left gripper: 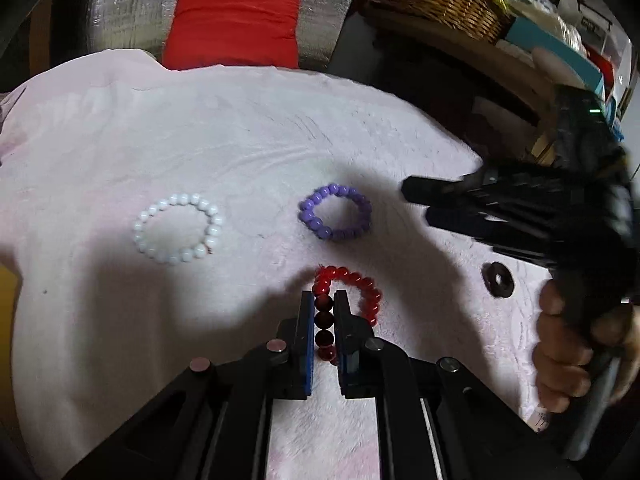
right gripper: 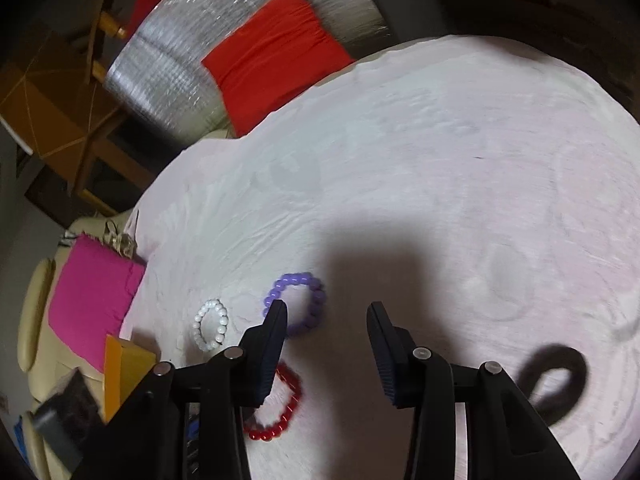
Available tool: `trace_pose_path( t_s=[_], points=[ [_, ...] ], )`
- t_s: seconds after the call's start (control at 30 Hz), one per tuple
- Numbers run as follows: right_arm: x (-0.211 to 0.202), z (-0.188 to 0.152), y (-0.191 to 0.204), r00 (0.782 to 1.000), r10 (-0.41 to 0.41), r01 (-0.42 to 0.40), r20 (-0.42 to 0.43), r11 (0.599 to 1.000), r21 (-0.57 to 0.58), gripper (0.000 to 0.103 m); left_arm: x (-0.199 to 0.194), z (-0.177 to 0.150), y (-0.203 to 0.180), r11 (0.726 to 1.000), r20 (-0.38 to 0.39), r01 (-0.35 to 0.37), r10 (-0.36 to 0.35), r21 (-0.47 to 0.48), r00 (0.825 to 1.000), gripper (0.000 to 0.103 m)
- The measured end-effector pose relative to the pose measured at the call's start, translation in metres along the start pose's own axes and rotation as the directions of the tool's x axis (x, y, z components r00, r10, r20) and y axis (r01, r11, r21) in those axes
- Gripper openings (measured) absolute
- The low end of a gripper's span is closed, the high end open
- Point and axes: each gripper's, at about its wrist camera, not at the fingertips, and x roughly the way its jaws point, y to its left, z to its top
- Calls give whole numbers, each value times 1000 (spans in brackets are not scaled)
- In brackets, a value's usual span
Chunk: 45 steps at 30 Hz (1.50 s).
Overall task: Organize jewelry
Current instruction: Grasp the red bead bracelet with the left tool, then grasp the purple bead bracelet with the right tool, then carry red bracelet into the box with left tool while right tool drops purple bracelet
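Left gripper (left gripper: 324, 300): jaws pinching the near arc of the red bracelet (left gripper: 362, 286), presumably to lift it. Beyond them lie the purple bracelet (left gripper: 335, 216) and white bracelet (left gripper: 178, 228) on the pale cloth (left gripper: 240, 140). Right gripper (right gripper: 326, 314): jaws spread, empty, over the purple bracelet's edge.

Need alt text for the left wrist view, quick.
The left gripper, jaws shut on the red bead bracelet, rests on a pale fluffy cloth. Beyond lie a purple bracelet and a white bracelet; the right gripper reaches in from the right.
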Motion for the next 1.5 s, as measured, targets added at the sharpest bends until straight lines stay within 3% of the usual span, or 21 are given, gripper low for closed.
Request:
trace_pose_path(
  t_s=[0.17, 0.37, 0.4, 1.07, 1.5],
  points=[
    [26, -1, 22, 995, -97, 96, -6, 992, -75, 42, -15, -1, 9, 1000, 20, -10, 10, -13, 1000, 9],
    [48, -8, 29, 973, -229, 225, -4, 959, -173, 21, -27, 5, 16, 1000, 54, -10, 12, -28, 998, 9],
    [46, -8, 30, 972, -235, 231, 2, 955, -185, 11, -29, 5, 18, 999, 58, -9, 11, -33, 998, 9],
    [-40, -9, 16, 985, -93, 110, 143, 987, -114, 11, -70, 4, 27, 995, 173, -92, 96, -33, 980, 9],
    [-81, -32, 68, 974, 69, -27, 214, 981, -194, 11, -178, -22, 40, 980, 294, -175, 195, -93, 936, 9]
  ],
)
